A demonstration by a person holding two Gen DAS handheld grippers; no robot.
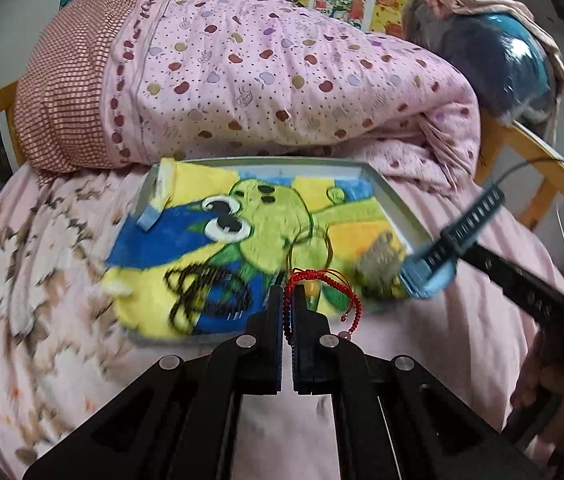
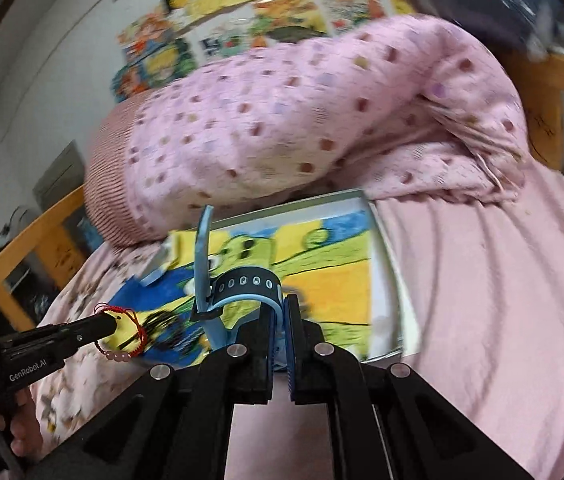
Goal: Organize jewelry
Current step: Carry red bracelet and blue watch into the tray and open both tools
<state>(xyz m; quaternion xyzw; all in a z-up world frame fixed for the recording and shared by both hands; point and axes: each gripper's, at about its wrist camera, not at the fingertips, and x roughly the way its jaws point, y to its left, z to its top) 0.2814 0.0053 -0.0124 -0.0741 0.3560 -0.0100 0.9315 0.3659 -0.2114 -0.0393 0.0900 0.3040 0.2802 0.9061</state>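
- Currently both grippers are loaded, each with one piece of jewelry held above the tray.
- Left gripper (image 1: 288, 294): jaws closed together on a red braided cord bracelet (image 1: 324, 280). The cord is pinched at the tips; the rest loops free to the right, with small pinkish beads hanging at the low end.
- Right gripper (image 2: 282, 308): jaws clamped on a light-blue rubber watch strap with a dark perforated band (image 2: 241, 286). One strap end sticks up, the other droops, so the grip looks to be near the watch body, which I can't see clearly behind the fingers.
- Both pieces hang clear of the cartoon-print yellow, green and blue plush towel (image 1: 209, 248). Holding them apart probably keeps the cord from snagging the strap.
- That towel lines a shallow grey rectangular tray (image 1: 392, 204), likely as a soft sorting surface so pieces don't slide.
- Remaining on the towel: a black beaded string (image 1: 197, 296) at the near left, a thin dark cord loop (image 1: 310, 240) in the middle, and a blurred grey-brown lump (image 1: 380, 260) to the right, possibly a pouch.
- The tray sits on a pink bedsheet (image 1: 442, 300), just in front of a rolled pink apple-print quilt (image 1: 261, 80).
- Judgement: mid-task, destination for either piece not evident.
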